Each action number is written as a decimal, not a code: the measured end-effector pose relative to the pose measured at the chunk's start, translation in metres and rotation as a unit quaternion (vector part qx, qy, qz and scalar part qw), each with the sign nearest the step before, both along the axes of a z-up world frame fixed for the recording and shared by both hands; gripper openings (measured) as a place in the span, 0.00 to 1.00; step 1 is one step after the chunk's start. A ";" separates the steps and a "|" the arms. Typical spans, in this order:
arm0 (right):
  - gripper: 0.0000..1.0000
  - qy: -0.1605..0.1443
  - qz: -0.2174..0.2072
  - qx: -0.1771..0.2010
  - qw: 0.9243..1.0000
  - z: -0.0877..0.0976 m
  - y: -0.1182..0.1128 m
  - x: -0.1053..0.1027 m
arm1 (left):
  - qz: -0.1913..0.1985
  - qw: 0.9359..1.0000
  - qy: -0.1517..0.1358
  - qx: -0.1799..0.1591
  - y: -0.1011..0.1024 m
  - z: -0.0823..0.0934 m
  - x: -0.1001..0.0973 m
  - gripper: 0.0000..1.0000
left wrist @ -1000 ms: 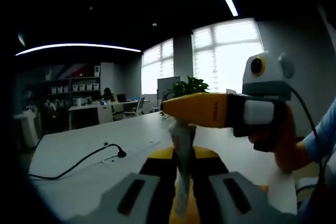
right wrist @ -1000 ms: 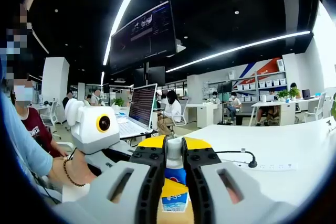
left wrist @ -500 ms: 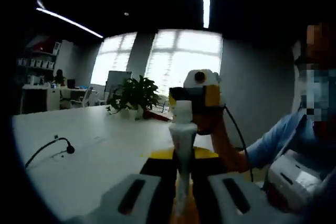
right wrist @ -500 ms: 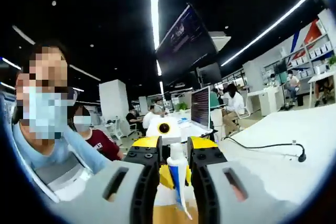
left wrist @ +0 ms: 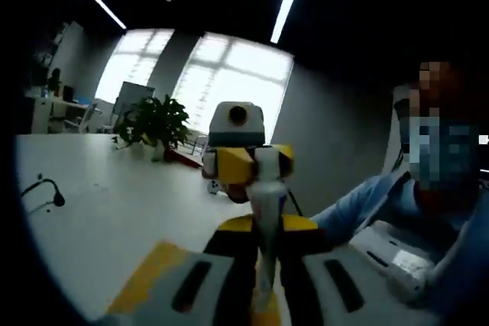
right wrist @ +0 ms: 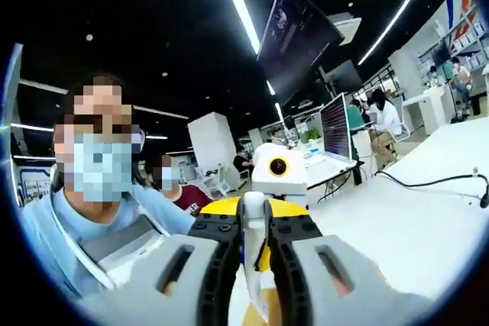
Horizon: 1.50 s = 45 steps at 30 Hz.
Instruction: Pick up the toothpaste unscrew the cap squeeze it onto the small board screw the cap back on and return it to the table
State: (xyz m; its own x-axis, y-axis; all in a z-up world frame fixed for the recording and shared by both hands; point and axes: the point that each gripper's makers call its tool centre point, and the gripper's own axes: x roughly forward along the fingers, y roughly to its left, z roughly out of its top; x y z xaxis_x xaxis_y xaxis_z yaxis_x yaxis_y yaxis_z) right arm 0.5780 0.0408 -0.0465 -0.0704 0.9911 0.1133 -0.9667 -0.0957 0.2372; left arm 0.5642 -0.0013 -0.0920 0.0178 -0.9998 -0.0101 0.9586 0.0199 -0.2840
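The toothpaste tube point(left wrist: 265, 223) stands upright between the jaws of my left gripper point(left wrist: 263, 228), which is shut on its body. My right gripper point(left wrist: 248, 164) faces me head-on at the tube's top, its yellow jaw tips on either side of the white cap point(left wrist: 266, 167). In the right gripper view my right gripper point(right wrist: 254, 223) is shut on the white cap point(right wrist: 253, 208), with the tube's body point(right wrist: 260, 295) hanging below and the left gripper point(right wrist: 278, 177) straight behind. A yellow board point(left wrist: 157, 269) lies on the table at the lower left.
The white table point(left wrist: 92, 196) stretches left, with a cable end point(left wrist: 50, 196) and a potted plant point(left wrist: 155, 124) at its far edge. A person in a light blue shirt point(left wrist: 428, 227) sits close on the right. A laptop point(right wrist: 336, 124) and a cable point(right wrist: 435, 181) are on the table point(right wrist: 412, 227).
Both hands have swung round, so the views now look toward the person. The right gripper has turned from side-on to end-on at the tube's top. The yellow board has come into view.
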 end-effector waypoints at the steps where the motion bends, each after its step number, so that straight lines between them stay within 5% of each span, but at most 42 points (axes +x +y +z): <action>1: 0.11 -0.004 -0.018 -0.009 1.000 -0.002 -0.001 0.005 | 0.026 1.000 -0.007 0.010 0.001 -0.002 0.007 0.08; 3: 0.11 -0.028 -0.083 -0.032 0.996 -0.007 -0.001 0.023 | 0.086 0.995 -0.032 0.032 0.004 -0.006 0.023 0.08; 5: 0.11 -0.056 -0.150 -0.065 0.985 -0.012 -0.003 0.040 | 0.165 0.982 -0.066 0.069 0.010 -0.013 0.043 0.08; 7: 0.11 -0.072 -0.205 -0.087 0.972 -0.016 -0.003 0.051 | 0.223 0.969 -0.063 0.088 0.016 -0.018 0.058 0.08; 10: 0.11 -0.068 -0.274 -0.094 0.955 -0.023 0.003 0.063 | 0.243 0.967 -0.013 0.074 0.020 -0.025 0.069 0.08; 13: 0.11 -0.081 -0.336 -0.090 0.934 -0.024 0.002 0.072 | 0.289 0.954 -0.036 0.074 0.025 -0.026 0.080 0.08; 16: 0.11 -0.122 -0.384 -0.097 0.910 -0.022 0.001 0.072 | 0.302 0.951 -0.031 0.060 0.024 -0.025 0.082 0.08; 18: 0.11 -0.130 -0.390 -0.095 0.906 -0.021 0.002 0.068 | 0.318 0.944 -0.060 0.068 0.025 -0.022 0.084 0.09; 21: 0.11 -0.127 -0.391 -0.082 0.908 -0.017 0.000 0.066 | 0.320 0.942 -0.072 0.075 0.028 -0.017 0.083 0.09; 26: 0.13 -0.115 -0.371 -0.078 0.918 -0.016 -0.001 0.068 | 0.292 0.953 -0.046 0.067 0.027 -0.016 0.083 0.09; 27: 0.13 -0.095 -0.353 -0.081 0.927 -0.019 0.002 0.064 | 0.284 0.955 -0.043 0.068 0.027 -0.016 0.083 0.09; 32: 0.28 -0.121 -0.363 -0.065 0.921 0.002 -0.013 0.067 | 0.221 0.974 0.013 0.050 0.020 -0.019 0.069 0.09; 35: 0.32 -0.129 -0.343 -0.046 0.929 0.016 -0.021 0.067 | 0.169 0.984 0.041 0.040 0.014 -0.017 0.056 0.09; 37: 0.27 -0.094 -0.293 -0.026 0.951 0.020 -0.023 0.063 | 0.124 0.990 0.061 0.013 0.008 -0.008 0.043 0.09; 40: 0.25 0.007 -0.170 0.002 0.985 0.018 -0.021 0.047 | 0.070 0.996 0.060 0.004 0.005 -0.002 0.025 0.09; 42: 0.25 0.050 -0.102 0.012 0.993 0.015 -0.018 0.037 | 0.053 0.997 0.062 0.004 0.003 -0.001 0.019 0.09; 45: 0.25 0.107 -0.017 0.040 0.993 0.014 -0.009 0.022 | 0.028 0.997 0.074 0.001 0.000 -0.002 0.010 0.09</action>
